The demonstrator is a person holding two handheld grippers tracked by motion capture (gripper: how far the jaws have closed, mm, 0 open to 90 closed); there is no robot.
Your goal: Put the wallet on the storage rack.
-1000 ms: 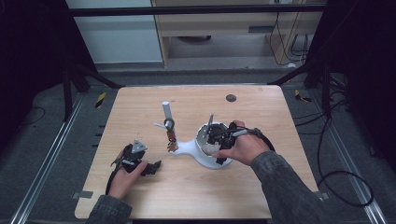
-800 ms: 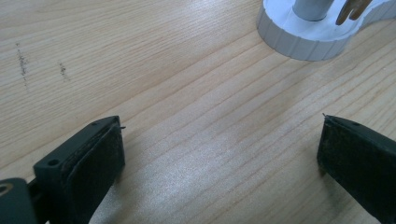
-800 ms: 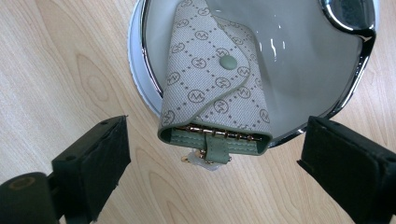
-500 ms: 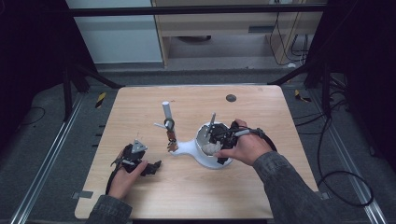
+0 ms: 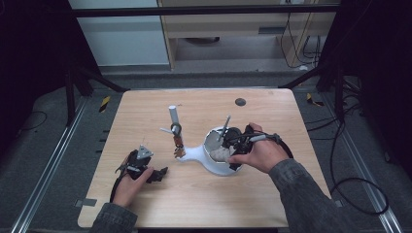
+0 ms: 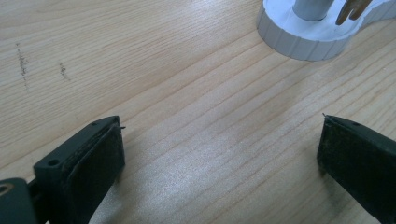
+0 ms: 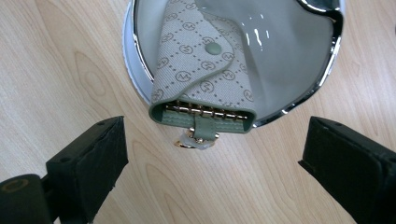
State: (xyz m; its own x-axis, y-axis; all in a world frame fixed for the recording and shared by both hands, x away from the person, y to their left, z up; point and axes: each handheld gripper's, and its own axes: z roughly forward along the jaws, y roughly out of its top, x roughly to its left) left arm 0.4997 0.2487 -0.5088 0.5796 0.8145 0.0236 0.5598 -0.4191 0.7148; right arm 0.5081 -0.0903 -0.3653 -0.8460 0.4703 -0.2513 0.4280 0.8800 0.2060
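Note:
A grey-green patterned key case (image 7: 201, 70) lies in the shiny bowl (image 7: 322, 70) of a white stand, its open end with the key hooks hanging over the near rim. My right gripper (image 7: 212, 154) hovers just short of it. Its jaws have just been opening; they stand wide apart and the pads touch nothing. From above, the right gripper (image 5: 221, 145) sits over the bowl (image 5: 214, 167) with the case (image 5: 219, 154) under it. My left gripper (image 5: 159, 173) rests low at the table's front left, open, with bare wood between its jaws (image 6: 219, 158).
The stand's white base (image 6: 299, 39) runs left from the bowl to an upright post (image 5: 173, 116) with hooks, where a small brown item (image 5: 179, 145) hangs. A dark round spot (image 5: 240, 102) marks the far table edge. Dark frame bars surround the table.

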